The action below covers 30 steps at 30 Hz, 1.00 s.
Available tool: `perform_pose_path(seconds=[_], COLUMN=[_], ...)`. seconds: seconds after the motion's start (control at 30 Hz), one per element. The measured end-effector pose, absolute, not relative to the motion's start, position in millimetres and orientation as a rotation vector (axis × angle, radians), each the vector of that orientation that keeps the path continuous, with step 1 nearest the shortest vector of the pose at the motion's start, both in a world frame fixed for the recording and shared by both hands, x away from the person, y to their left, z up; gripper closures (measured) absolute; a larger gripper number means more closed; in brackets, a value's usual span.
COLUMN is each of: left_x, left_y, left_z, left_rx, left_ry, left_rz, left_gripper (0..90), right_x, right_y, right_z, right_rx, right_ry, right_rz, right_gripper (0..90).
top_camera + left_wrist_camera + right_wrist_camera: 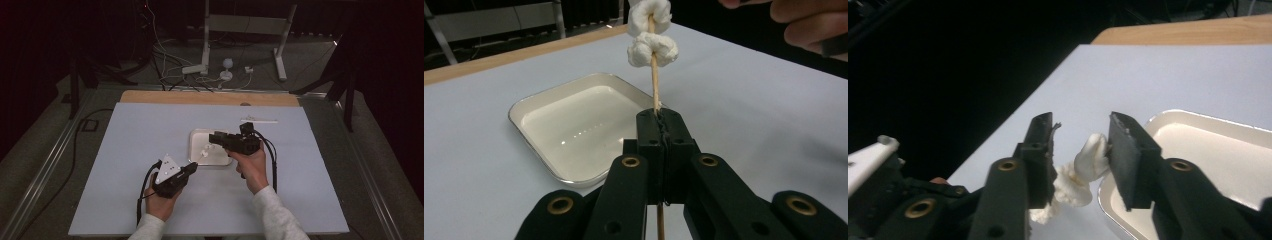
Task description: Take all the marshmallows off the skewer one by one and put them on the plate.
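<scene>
At the near edge of the pale blue table (125, 200), the person's left hand (161, 204) held the left gripper (190, 168), whose jaws were pressed fully together on a thin wooden skewer (655, 85). The skewer rose from between those jaws toward the far right, and two lumps of white marshmallow (651, 49) were threaded on its upper part, one above the other, just touching. Beyond the left gripper, near the middle of the table, lay a shallow cream tray (196, 150) with rounded corners; in the left gripper view its glossy inside (574, 127) held nothing. The marshmallows hung over the tray's near-left corner, above it rather than resting in it. To the right, the person's right hand (252, 167) held the right gripper (214, 137) above the tray, pointing left toward the skewer. In the right gripper view its jaws stood moderately apart, and the marshmallow (1090, 157) sat in the gap between them, against the right jaw, with more white mass just below by the left jaw; whether the left jaw touched it could not be told. Farther off, a thin white stick (259, 120) lay on the table beyond the right gripper.
</scene>
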<state>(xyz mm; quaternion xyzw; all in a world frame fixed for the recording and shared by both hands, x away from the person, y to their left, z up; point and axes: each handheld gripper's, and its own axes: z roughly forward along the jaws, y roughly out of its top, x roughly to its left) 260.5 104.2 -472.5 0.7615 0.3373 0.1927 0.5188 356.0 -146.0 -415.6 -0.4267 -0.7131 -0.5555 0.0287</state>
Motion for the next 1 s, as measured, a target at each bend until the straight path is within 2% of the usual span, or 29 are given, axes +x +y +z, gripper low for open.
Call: perform_pose_path(seconds=[0.1, 0.23, 0.3, 0.43, 0.5, 0.67, 1.0], left_x=[261, 260, 260, 260, 260, 260, 259], left_y=[104, 106, 107, 106, 106, 104, 107], left_z=[-473, -471, -471, -472, -472, -471, -468], left_rx=[1.828, 1.812, 1.806, 1.806, 1.812, 1.803, 1.804], left_ry=[0.814, 0.813, 0.807, 0.806, 0.798, 0.778, 0.782], left_rz=[0.470, 0.471, 0.470, 0.464, 0.457, 0.448, 0.467], left_gripper=[90.0, 90.0, 90.0, 90.0, 90.0, 90.0, 90.0], right_x=[357, 356, 357, 358, 359, 358, 356], right_y=[-144, -141, -141, -140, -141, -145, -138], right_z=[-418, -420, -421, -423, -423, -418, -412], right_rx=[-1.342, -1.385, -1.401, -1.360, -1.363, -1.395, -1.454], right_ry=[-2.201, -2.228, -2.196, -2.111, -2.080, -2.063, -2.123], right_rz=[-1.694, -1.670, -1.671, -1.657, -1.647, -1.678, -1.766], right_gripper=[59.3, 52.1, 52.7, 70.7, 76.3, 80.5, 82.2])
